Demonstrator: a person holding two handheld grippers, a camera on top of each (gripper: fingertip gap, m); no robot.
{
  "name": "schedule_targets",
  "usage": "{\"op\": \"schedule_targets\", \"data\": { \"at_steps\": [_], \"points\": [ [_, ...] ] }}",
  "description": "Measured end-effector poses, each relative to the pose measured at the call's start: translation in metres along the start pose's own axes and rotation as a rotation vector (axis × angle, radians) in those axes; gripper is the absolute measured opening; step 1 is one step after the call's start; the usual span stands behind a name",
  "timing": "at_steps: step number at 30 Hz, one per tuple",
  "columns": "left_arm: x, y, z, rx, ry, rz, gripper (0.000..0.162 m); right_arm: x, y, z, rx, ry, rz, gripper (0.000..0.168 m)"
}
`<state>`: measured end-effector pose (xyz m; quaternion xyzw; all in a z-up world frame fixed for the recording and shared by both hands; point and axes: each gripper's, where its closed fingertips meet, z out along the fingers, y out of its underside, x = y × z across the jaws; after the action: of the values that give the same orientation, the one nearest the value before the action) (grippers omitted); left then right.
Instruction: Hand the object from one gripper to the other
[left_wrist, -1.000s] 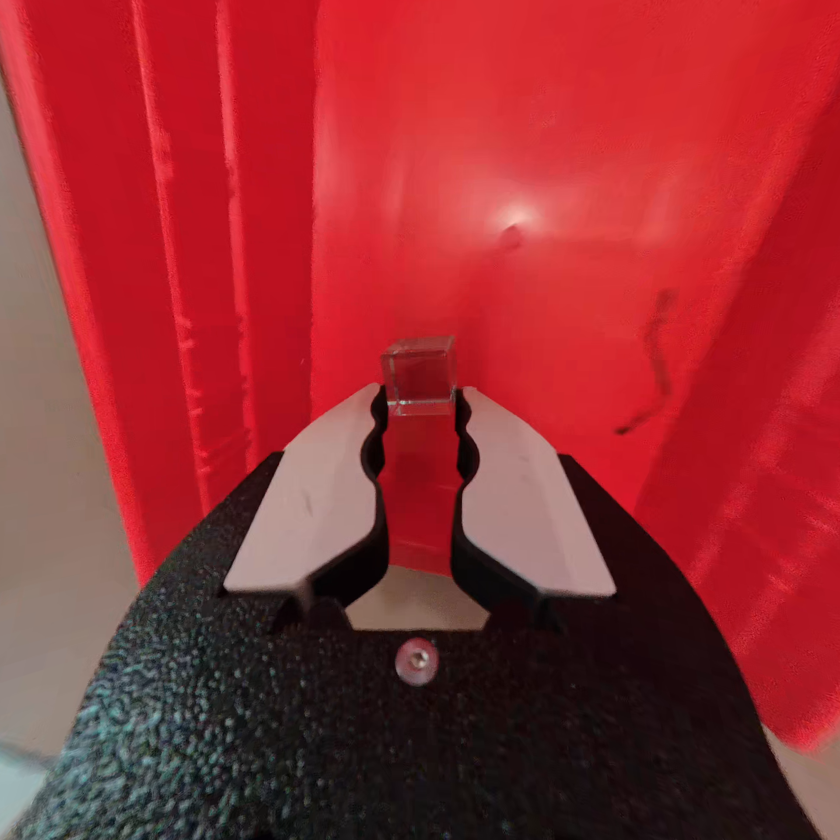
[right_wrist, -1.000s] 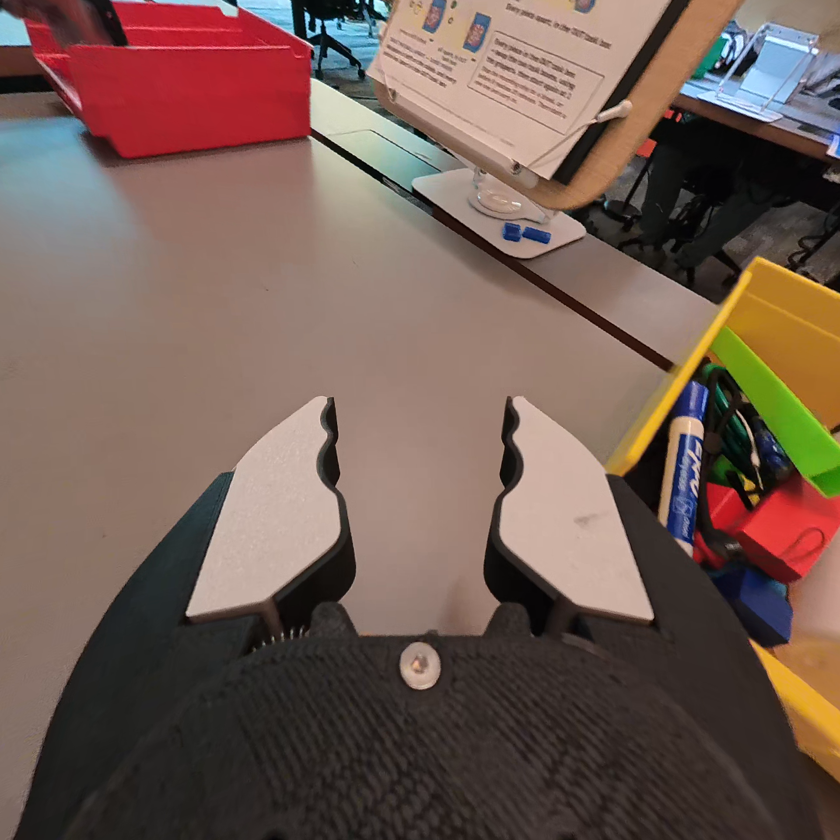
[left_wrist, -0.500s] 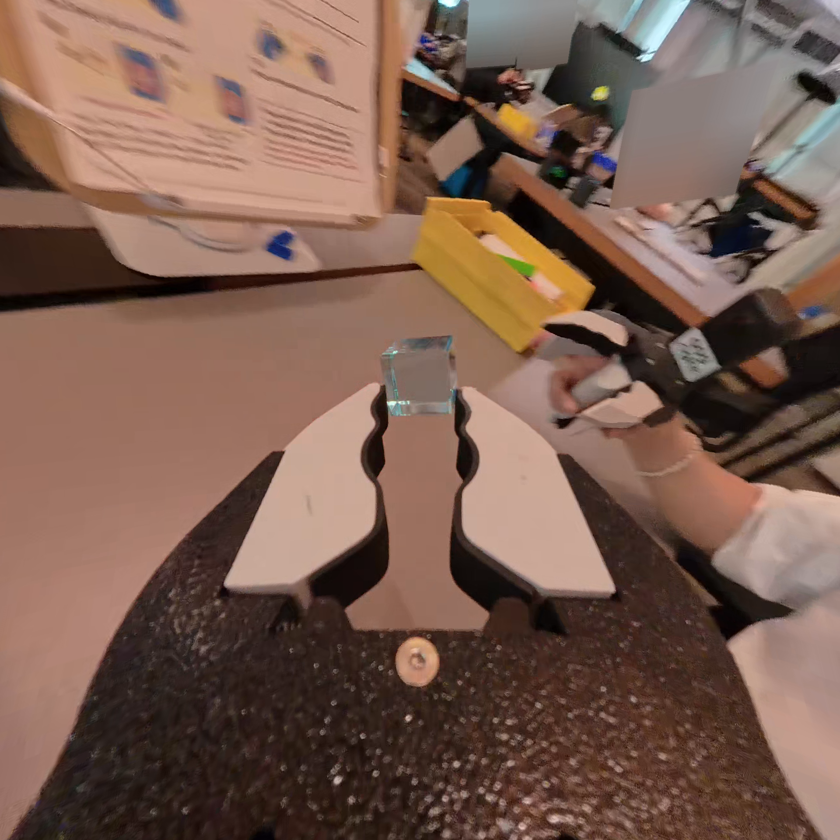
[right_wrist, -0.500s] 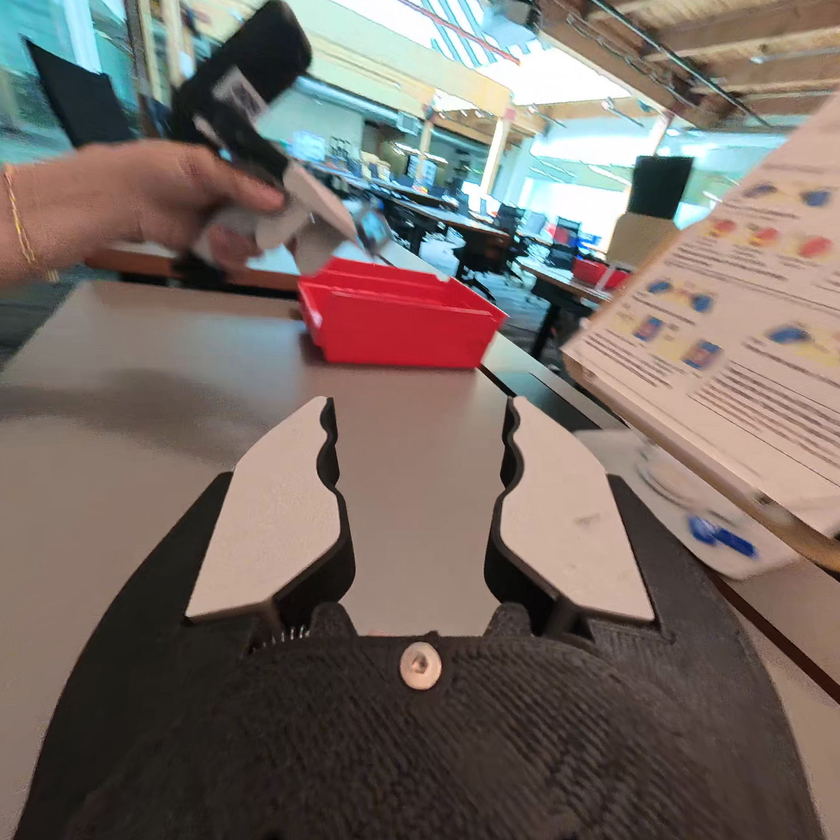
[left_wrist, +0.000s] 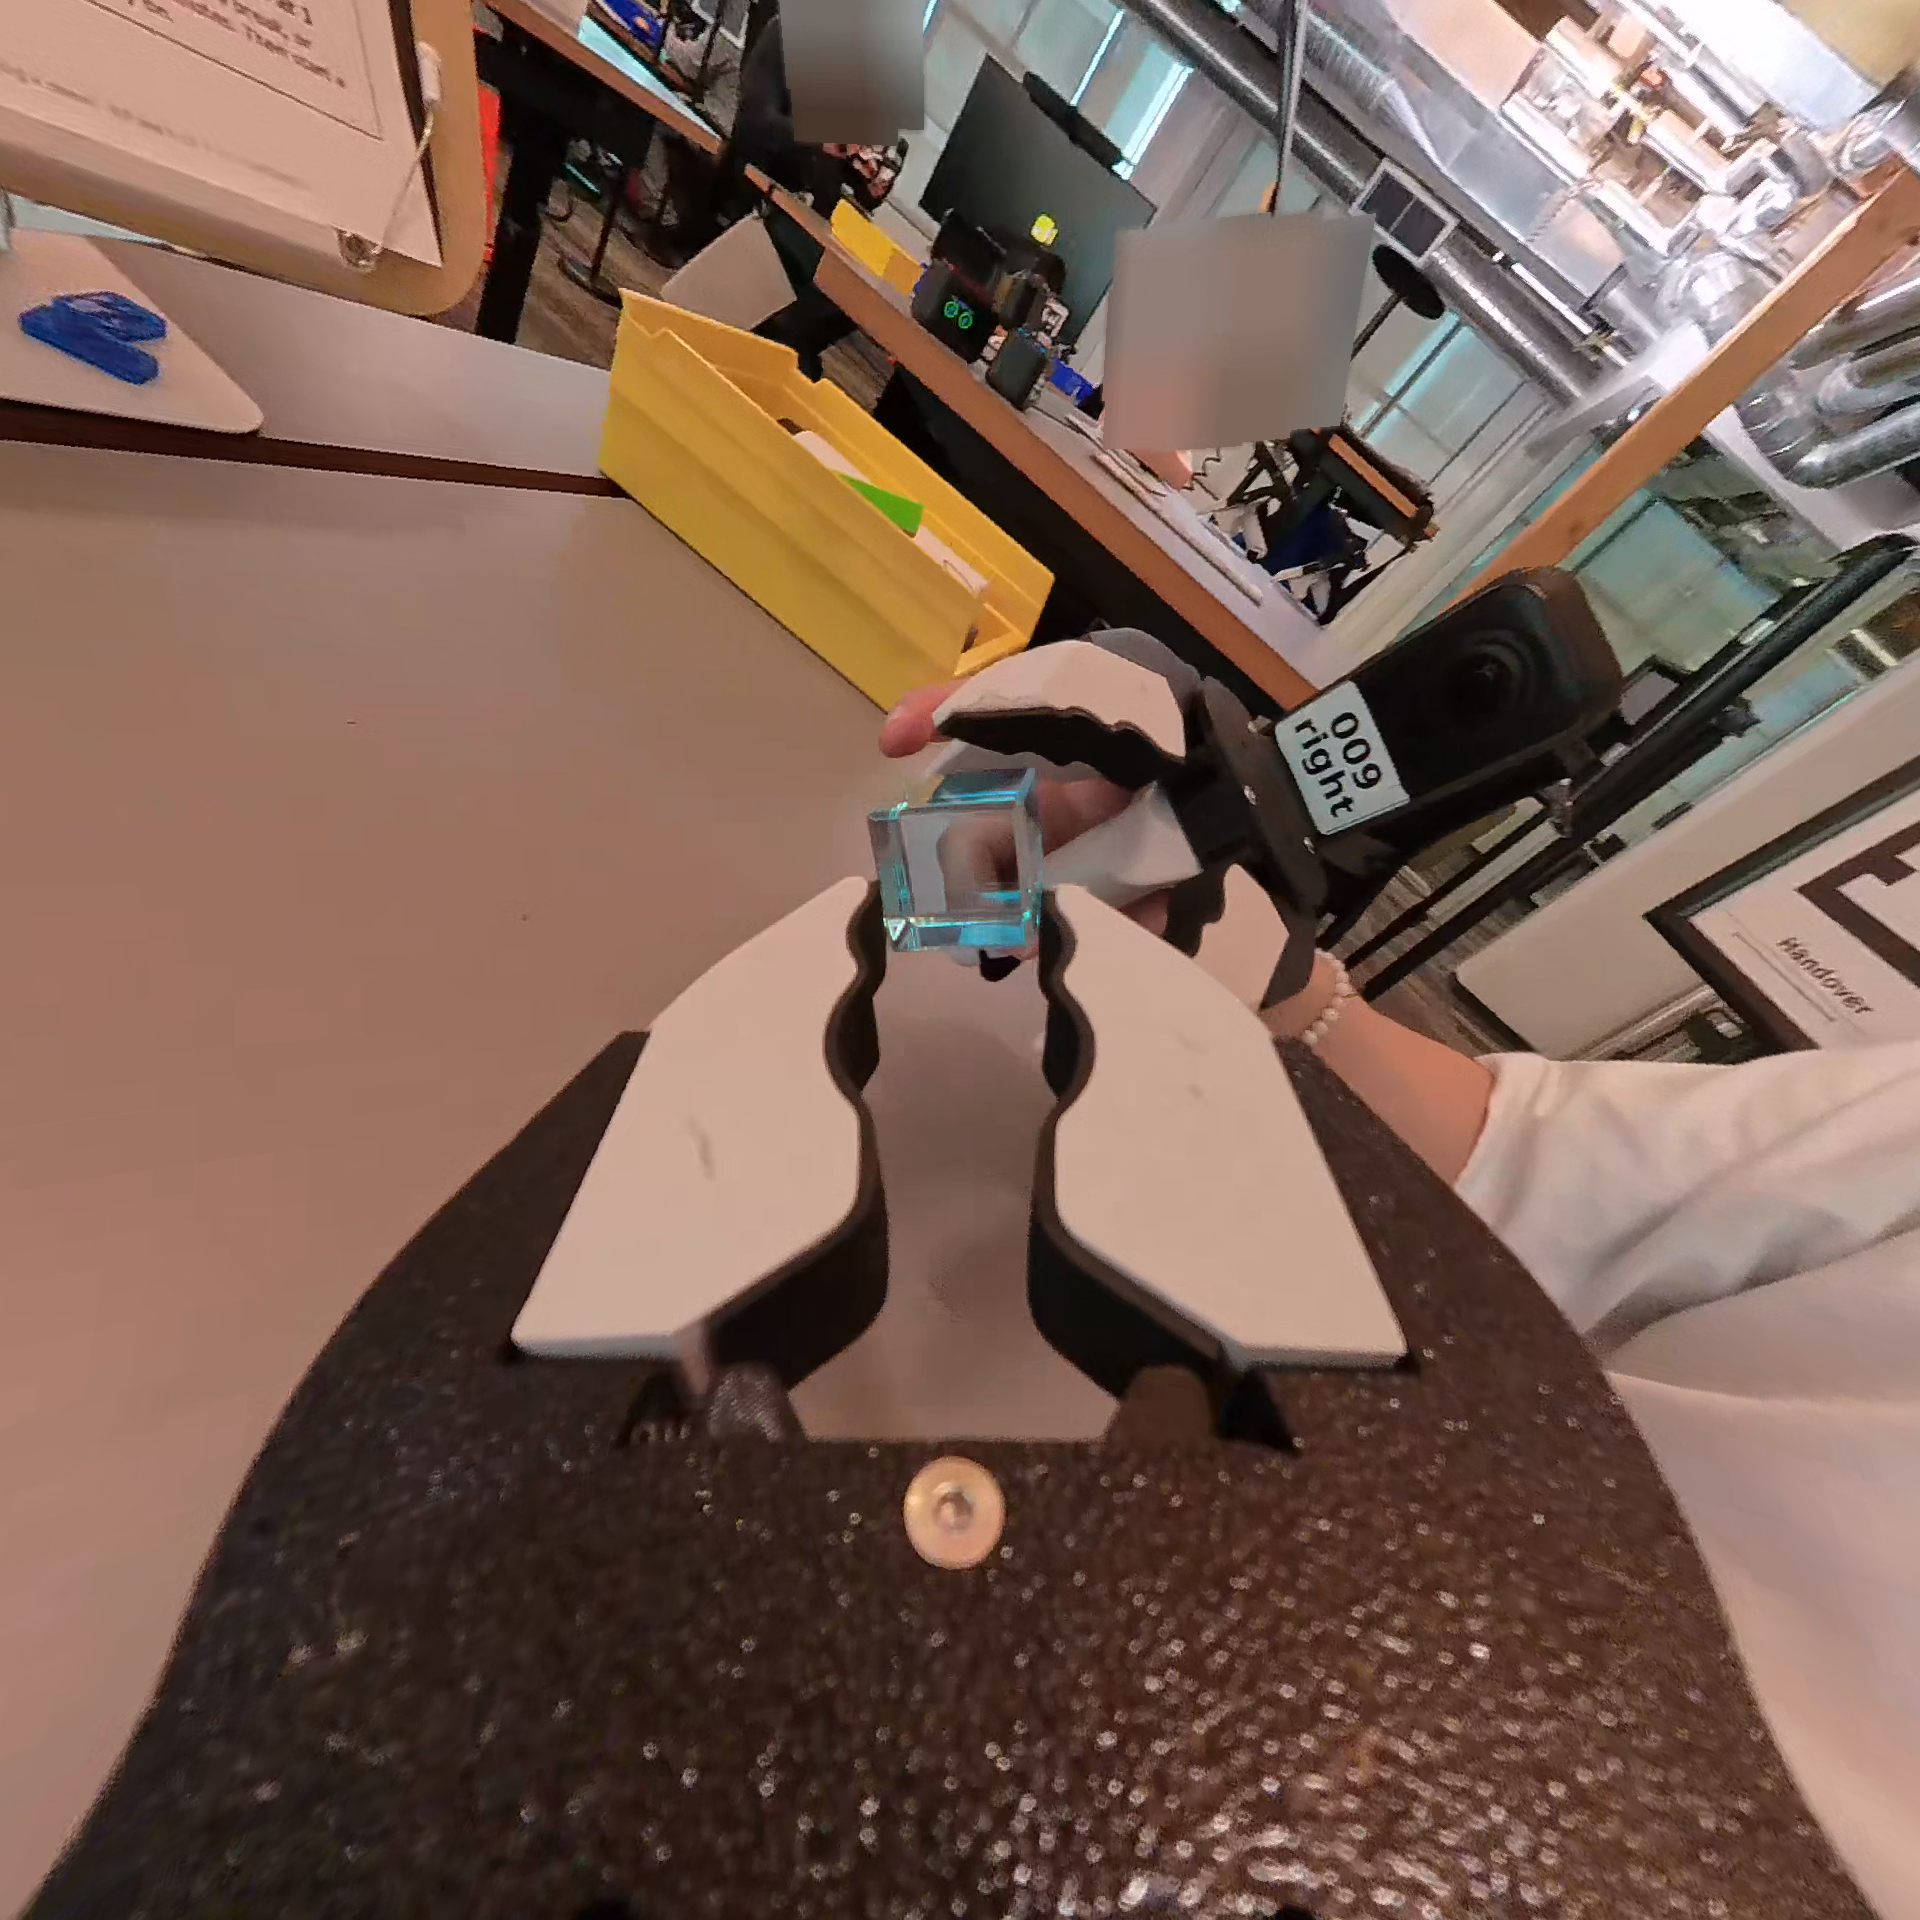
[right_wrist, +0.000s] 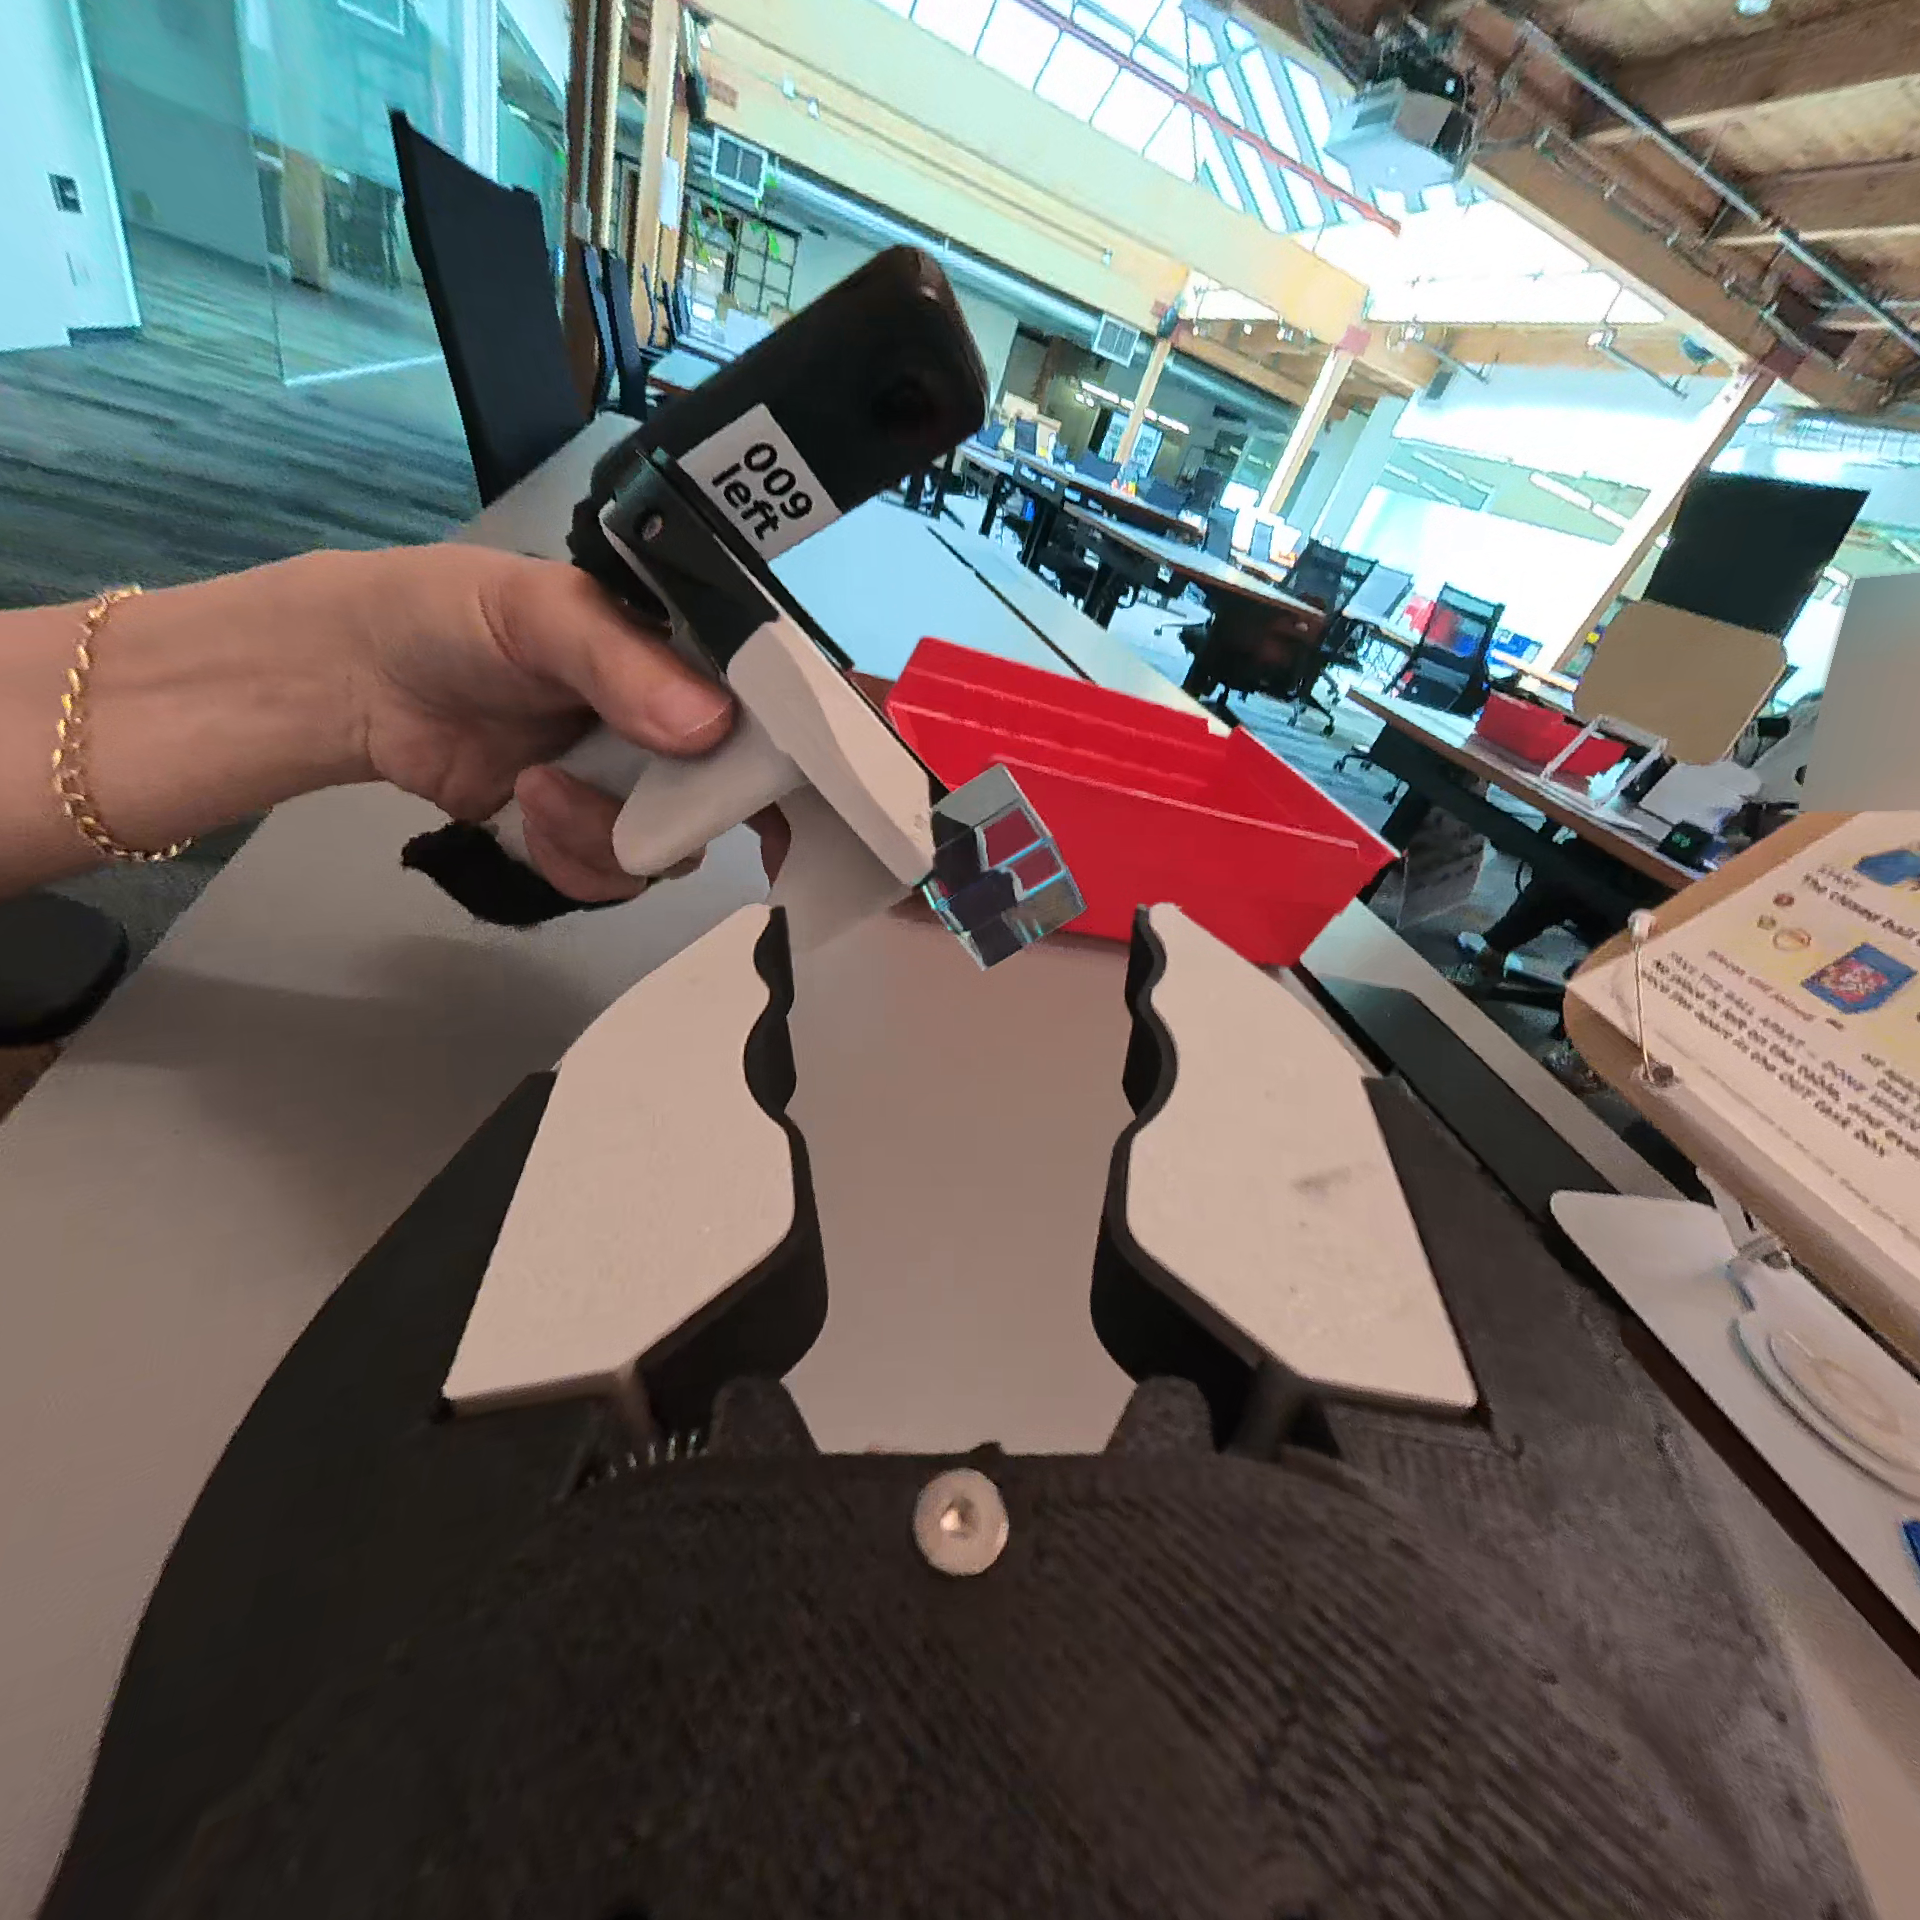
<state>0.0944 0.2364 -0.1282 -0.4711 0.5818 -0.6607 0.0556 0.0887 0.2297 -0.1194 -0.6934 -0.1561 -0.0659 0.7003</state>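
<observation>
Glass cube (left_wrist: 958, 860) sits pinched at the tips of our left gripper (left_wrist: 958, 925), its 2 fingers (left_wrist: 727, 1122) closed narrowly on it, held in the air above the desk (left_wrist: 312, 779). Our right gripper (right_wrist: 958, 935) faces it with fingers (right_wrist: 644, 1174) spread wide, holding nothing, the cube just beyond their tips.

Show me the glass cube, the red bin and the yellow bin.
glass cube (left_wrist: 961, 868), left wrist view, its front face.
red bin (right_wrist: 1164, 831), right wrist view, its near side wall.
yellow bin (left_wrist: 748, 488), left wrist view, its outer wall.
</observation>
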Motion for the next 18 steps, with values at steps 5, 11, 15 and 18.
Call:
{"op": "schedule_targets", "data": {
  "at_steps": [5, 11, 15, 18],
  "points": [
    [0.021, -0.005, -0.008, 0.002, 0.085, -0.03, 0.027, -0.009, -0.018, 0.009, 0.038, -0.046, -0.037, 0.057],
    [0.047, -0.006, -0.009, -0.02, 0.173, -0.015, 0.027, -0.023, -0.039, 0.005, 0.066, -0.079, -0.071, 0.055],
    [0.066, -0.001, -0.005, -0.058, 0.263, -0.024, 0.027, -0.033, -0.049, -0.014, 0.084, -0.051, -0.093, 0.052],
    [0.083, 0.003, 0.002, -0.082, 0.336, -0.04, 0.027, -0.034, -0.06, -0.031, 0.11, 0.0, -0.108, 0.047]
  ]
}}
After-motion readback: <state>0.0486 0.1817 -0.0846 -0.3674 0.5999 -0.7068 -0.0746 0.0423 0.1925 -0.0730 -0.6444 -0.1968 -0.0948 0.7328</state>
